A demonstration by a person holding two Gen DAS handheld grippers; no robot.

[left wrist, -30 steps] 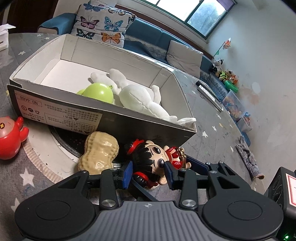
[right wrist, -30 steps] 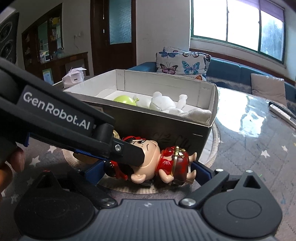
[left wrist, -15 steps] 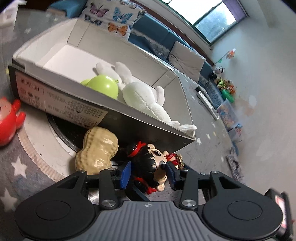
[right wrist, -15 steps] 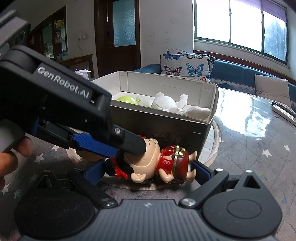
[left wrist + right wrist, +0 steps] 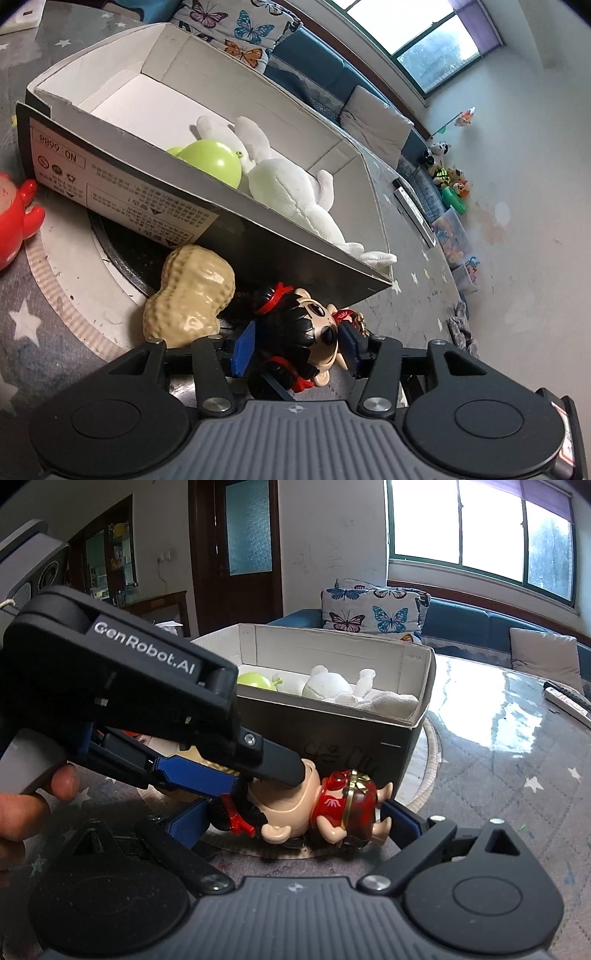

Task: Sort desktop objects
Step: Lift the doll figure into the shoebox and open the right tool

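A small doll (image 5: pixel 306 332) with black hair, red ribbons and a red outfit lies in front of the cardboard box (image 5: pixel 147 206). My left gripper (image 5: pixel 297 347) is shut on the doll's head. In the right wrist view the doll (image 5: pixel 314 805) lies on its side between the blue pads of my right gripper (image 5: pixel 295 821), which stands wide around it, open. The left gripper's fingers (image 5: pixel 273 764) press on the doll's head from the left. A tan peanut toy (image 5: pixel 190 295) lies just left of the doll.
The box holds a white plush toy (image 5: pixel 291 192) and a green ball (image 5: pixel 210 164). A red figurine (image 5: pixel 14 221) stands at the left edge. A round mat (image 5: pixel 66 266) lies under the box. A remote (image 5: pixel 569 701) lies at the far right of the table.
My left gripper has tilted and closed in on the doll's head. The doll and the right gripper have hardly moved.
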